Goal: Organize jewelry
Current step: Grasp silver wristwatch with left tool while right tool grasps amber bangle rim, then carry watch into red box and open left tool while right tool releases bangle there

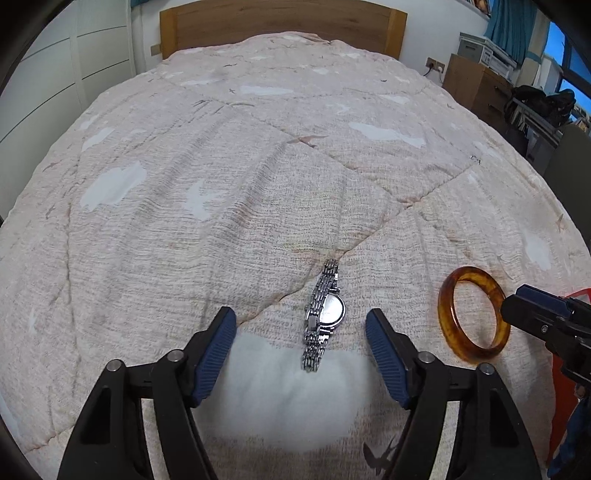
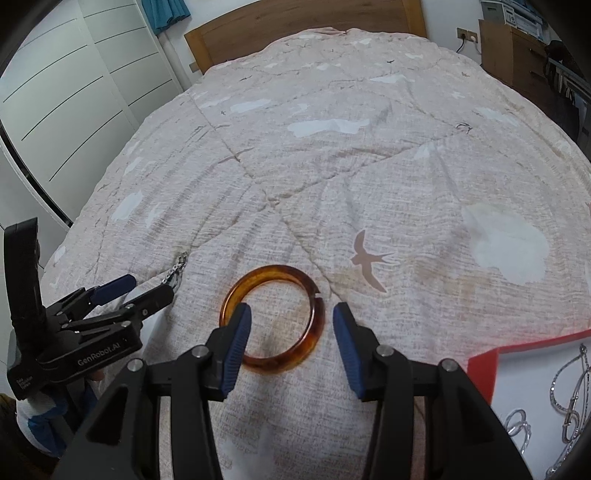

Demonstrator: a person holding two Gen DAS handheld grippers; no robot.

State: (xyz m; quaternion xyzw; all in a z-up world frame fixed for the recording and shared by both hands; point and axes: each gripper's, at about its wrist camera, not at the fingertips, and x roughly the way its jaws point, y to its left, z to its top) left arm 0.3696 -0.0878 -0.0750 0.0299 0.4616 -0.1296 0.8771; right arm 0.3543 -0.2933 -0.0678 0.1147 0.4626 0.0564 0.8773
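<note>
Pink quilted bedspread (image 1: 221,166), wooden headboard (image 1: 280,26), white wardrobe (image 2: 85,92)

In the right wrist view, the black body of the left gripper (image 2: 147,291) carries the white lettering "GenRobot.AI" along its side. A smaller white label in three short lines sits at the lower left end of the same body, too small to read. The left wrist view shows no legible writing.
</note>
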